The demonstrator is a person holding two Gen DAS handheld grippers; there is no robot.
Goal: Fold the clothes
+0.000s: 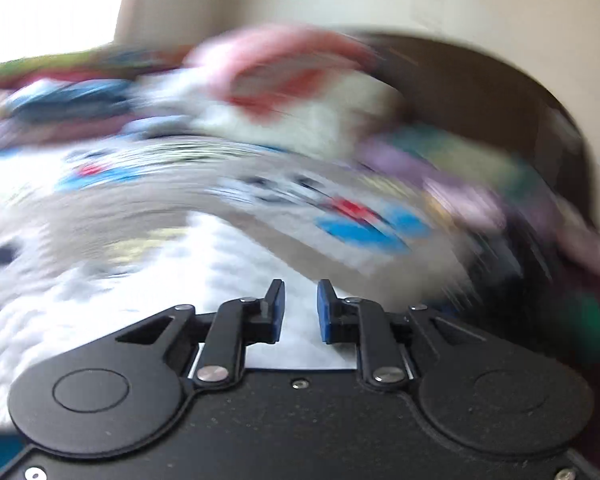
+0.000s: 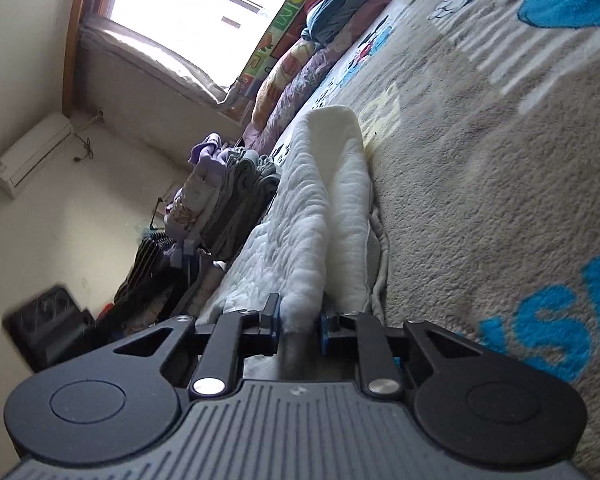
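While my right gripper (image 2: 299, 320) is pinching the white fleece garment's (image 2: 320, 208) edge between its 2 fingers, the cloth is trailing across the cartoon-print blanket (image 2: 480, 200). My left gripper (image 1: 301, 306) is hovering over that garment — blurred — fingers narrowly parted, holding nothing.

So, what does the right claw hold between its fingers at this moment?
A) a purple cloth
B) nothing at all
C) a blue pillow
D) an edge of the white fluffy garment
D: in the right wrist view the right claw is closed on the near edge of the white fluffy garment, which lies on the grey cartoon-print blanket.
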